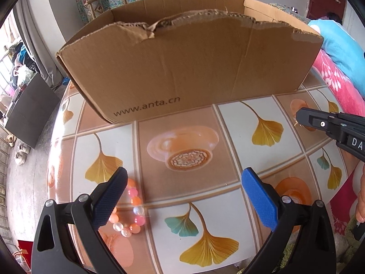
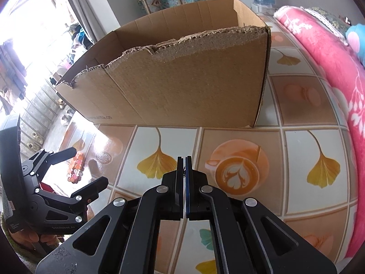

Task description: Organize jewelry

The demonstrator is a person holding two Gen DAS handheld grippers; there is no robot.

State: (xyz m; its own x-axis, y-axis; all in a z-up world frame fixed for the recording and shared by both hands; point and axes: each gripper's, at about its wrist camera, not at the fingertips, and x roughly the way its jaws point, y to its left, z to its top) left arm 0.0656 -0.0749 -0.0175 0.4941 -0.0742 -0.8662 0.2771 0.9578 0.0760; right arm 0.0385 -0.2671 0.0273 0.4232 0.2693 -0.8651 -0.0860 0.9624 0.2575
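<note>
Left wrist view: my left tongs (image 1: 182, 196) hang wide apart over the worktop (image 1: 237, 123). The bead bracelet (image 1: 131, 207) lies flat there, half hidden behind the left finger. Only here can I read the cardboard box (image 1: 182, 68). Right wrist view: my right tongs (image 2: 184, 162) are pressed together on something tiny and dark; I cannot tell what.

The cardboard box (image 1: 182, 68) hides its own inside; the bead bracelet (image 1: 134, 207) is half-hidden.
</note>
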